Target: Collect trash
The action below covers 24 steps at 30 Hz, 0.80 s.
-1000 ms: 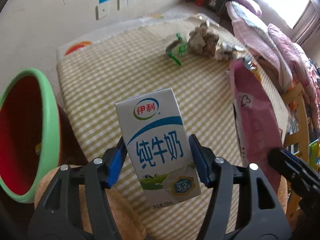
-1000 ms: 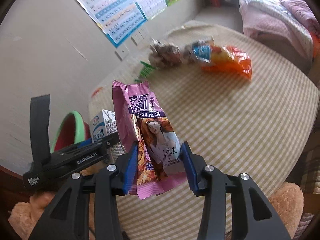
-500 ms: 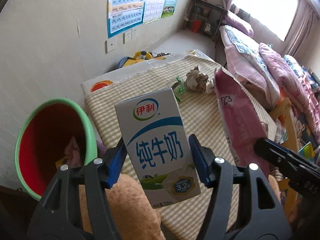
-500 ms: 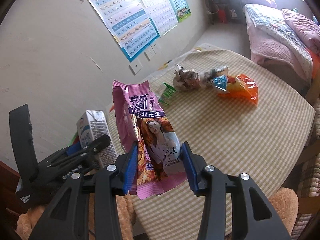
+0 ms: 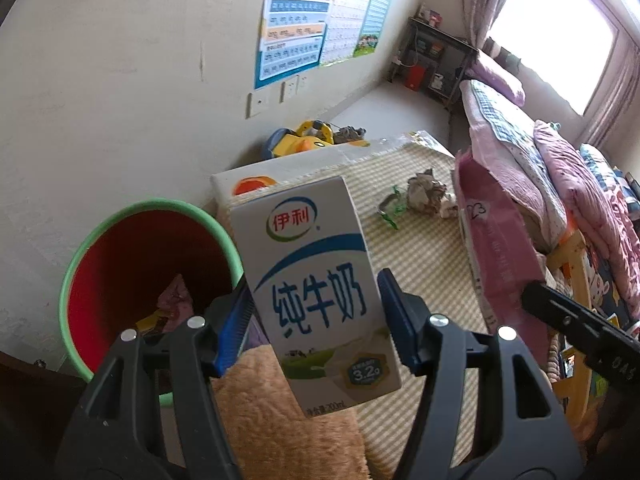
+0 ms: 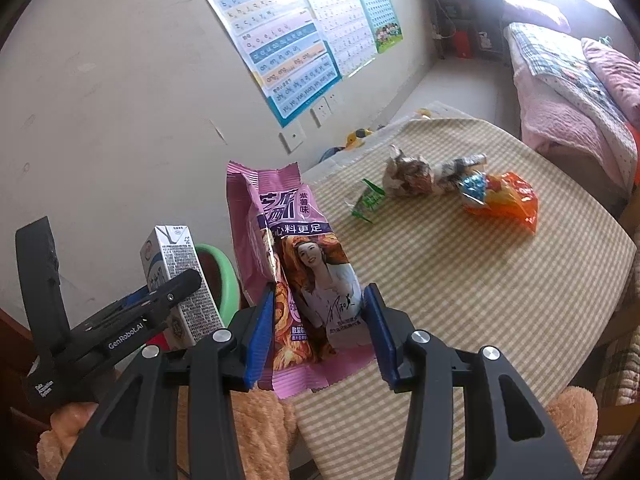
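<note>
Left gripper is clamped on a milk carton, held upright beside the bin. Right gripper grasps a pink wrapper above the table. 4 trash pieces lie on it.

We see the bin partly behind the milk carton, its contents unclear, table's near edge cut off.
</note>
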Tool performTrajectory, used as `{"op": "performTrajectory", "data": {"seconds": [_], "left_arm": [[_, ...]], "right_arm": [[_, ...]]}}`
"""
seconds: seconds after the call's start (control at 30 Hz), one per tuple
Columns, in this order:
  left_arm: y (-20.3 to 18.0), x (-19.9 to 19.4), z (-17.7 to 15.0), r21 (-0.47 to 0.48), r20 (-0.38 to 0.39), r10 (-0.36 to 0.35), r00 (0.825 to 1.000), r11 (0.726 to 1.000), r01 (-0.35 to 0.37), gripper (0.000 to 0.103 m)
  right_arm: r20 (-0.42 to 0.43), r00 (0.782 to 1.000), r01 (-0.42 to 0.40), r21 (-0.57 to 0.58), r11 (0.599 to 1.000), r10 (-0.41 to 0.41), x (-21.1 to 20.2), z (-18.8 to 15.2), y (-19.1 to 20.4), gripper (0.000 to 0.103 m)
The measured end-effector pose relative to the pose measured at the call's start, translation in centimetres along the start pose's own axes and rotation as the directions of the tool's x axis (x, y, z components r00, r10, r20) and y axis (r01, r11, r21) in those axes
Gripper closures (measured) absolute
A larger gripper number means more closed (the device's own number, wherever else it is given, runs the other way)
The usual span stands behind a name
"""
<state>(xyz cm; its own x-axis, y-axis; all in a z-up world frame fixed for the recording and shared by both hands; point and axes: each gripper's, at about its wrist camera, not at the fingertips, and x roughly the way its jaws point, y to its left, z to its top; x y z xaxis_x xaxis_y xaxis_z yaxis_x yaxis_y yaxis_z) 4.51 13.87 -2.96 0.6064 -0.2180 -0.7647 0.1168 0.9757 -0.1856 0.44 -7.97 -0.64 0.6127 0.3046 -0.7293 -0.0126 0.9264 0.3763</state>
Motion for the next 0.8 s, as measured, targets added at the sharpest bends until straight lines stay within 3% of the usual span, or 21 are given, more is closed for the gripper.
{"op": "performTrajectory", "data": {"seconds": [0.8], "left_arm": [[8.0, -1.1, -0.6, -0.136, 0.02, 0.098, 0.995, 0.986, -0.094, 0.044]], "right_arm": [[-0.058, 0.998, -0.026, -0.119, 0.993, 0.019, 3.0, 0.3, 6.3, 0.06]]}}
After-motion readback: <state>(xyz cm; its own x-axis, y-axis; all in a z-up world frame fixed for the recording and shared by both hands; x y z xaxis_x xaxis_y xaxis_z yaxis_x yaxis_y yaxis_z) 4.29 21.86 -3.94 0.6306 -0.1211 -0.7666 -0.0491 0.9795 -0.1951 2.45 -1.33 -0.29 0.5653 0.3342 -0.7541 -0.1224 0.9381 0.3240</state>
